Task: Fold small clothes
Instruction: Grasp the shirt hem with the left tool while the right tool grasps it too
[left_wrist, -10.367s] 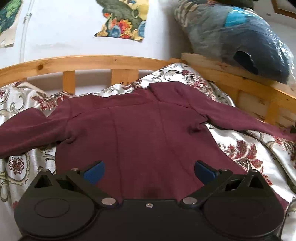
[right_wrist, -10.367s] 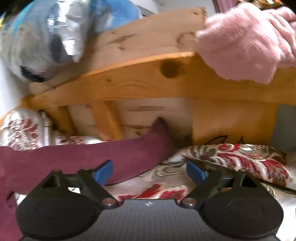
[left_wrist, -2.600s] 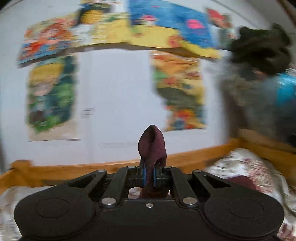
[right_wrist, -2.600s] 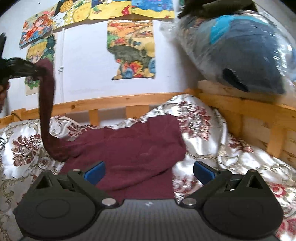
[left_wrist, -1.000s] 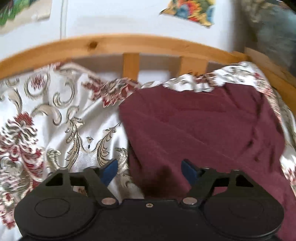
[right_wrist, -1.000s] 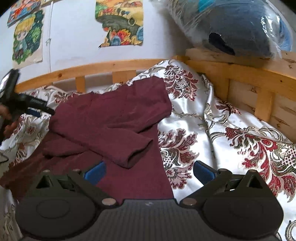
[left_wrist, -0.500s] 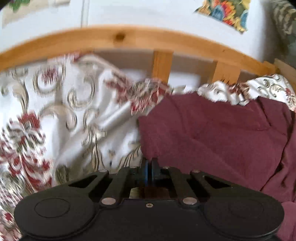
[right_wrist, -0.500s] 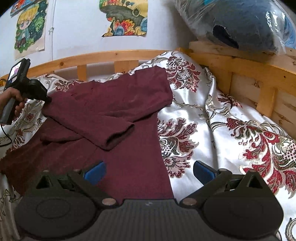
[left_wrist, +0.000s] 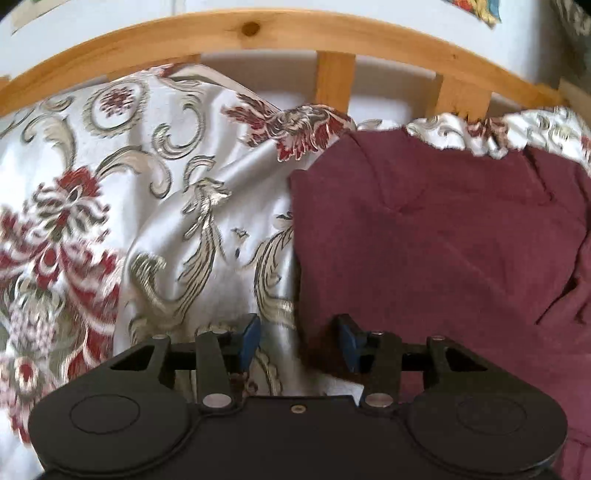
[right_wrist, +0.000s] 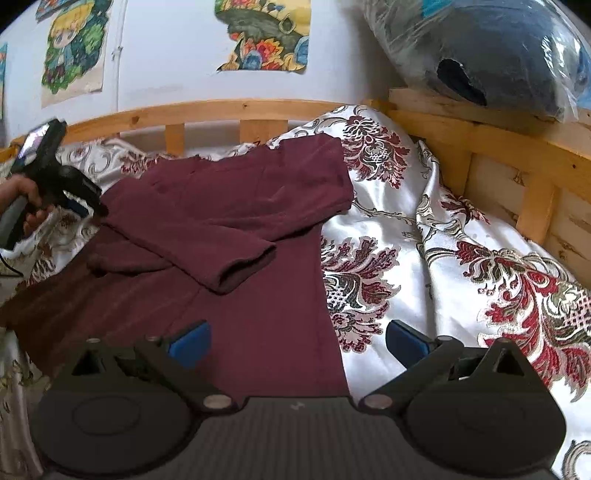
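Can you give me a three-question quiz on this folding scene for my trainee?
1. True or false: a sleeve lies folded across the front of the maroon top.
2. What surface is the top spread on: A) a bare wooden table, B) a floral bedspread, C) a tiled floor?
3. Fill in: the right gripper hovers over the top's lower part with its jaws ____.

Key
1. True; its cuff rests near the middle of the top.
2. B; the bedspread lies inside a wooden bed rail.
3. Open; nothing is between the fingers.
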